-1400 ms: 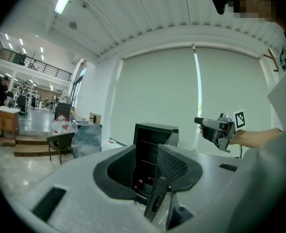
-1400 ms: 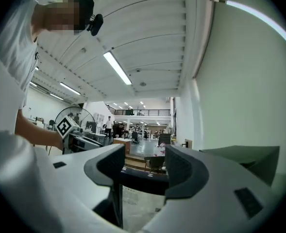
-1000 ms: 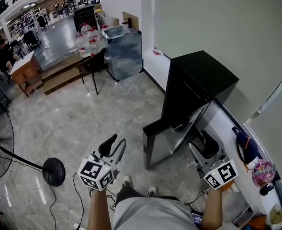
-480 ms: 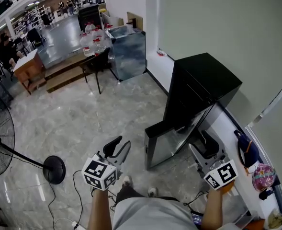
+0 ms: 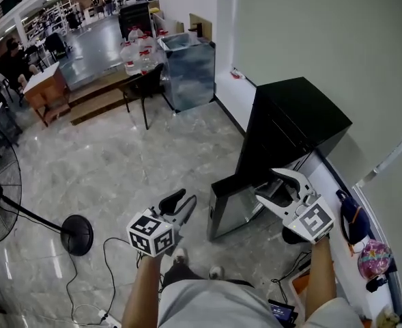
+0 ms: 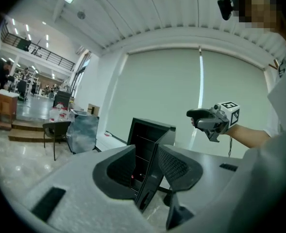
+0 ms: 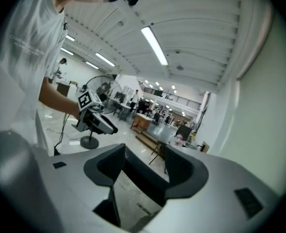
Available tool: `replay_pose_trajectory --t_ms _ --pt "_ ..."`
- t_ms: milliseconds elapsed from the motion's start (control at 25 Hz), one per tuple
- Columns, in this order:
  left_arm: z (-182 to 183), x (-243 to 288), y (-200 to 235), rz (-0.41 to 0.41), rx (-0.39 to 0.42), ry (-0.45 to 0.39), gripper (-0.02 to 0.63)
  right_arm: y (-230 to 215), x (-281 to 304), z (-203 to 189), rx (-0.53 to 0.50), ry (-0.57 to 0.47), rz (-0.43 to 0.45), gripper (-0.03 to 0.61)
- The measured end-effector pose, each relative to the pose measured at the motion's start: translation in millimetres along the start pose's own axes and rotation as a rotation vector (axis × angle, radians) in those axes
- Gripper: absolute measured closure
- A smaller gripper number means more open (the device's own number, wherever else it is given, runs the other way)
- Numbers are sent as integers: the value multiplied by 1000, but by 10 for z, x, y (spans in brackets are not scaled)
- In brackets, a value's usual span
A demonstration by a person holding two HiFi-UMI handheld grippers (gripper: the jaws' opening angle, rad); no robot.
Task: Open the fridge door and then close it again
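The small black fridge (image 5: 297, 115) stands against the right wall. Its door (image 5: 231, 209) is swung out toward me. My right gripper (image 5: 274, 186) hovers by the door's top edge, close to the cabinet, and points left. Its jaws are apart. In the right gripper view (image 7: 143, 152) the door (image 7: 133, 198) shows in the gap, and I cannot tell whether they touch. My left gripper (image 5: 182, 201) hangs left of the door, open and empty. The left gripper view (image 6: 146, 150) looks at the fridge (image 6: 150, 130), its door edge (image 6: 150, 181) and the right gripper (image 6: 195, 118).
A standing fan (image 5: 1, 200) with a round base (image 5: 76, 234) is at the left, and cables (image 5: 112, 265) run across the marble floor. A chair (image 5: 145, 87) and a plastic-wrapped cabinet (image 5: 190, 70) stand at the back. Bags (image 5: 354, 219) lie on the white ledge to the right.
My right gripper has swung up and to the left and rolled. It now points across the door's top instead of forward. The left gripper has drifted slightly right. The door stands as before.
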State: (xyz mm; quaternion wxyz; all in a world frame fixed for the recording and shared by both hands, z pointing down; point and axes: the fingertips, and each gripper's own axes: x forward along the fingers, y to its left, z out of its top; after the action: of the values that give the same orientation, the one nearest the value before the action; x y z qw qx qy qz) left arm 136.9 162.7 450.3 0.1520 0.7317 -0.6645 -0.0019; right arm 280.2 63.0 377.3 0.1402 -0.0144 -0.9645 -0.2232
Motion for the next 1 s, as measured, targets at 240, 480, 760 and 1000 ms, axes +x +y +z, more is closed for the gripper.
replay_pose_trajectory --t_ms 240,480,760,1000 --pt "-212 267 -191 -156 -26 26 434 254 482 -334 -171 208 348 325" --pt "-653 571 -357 -232 -30 169 359 302 727 -646 -273 326 468 324" --pt "-917 742 -247 -175 -60 230 356 259 872 -691 -327 350 473 324" --pt "-989 835 -200 -167 -113 239 374 236 944 -773 -345 390 502 324"
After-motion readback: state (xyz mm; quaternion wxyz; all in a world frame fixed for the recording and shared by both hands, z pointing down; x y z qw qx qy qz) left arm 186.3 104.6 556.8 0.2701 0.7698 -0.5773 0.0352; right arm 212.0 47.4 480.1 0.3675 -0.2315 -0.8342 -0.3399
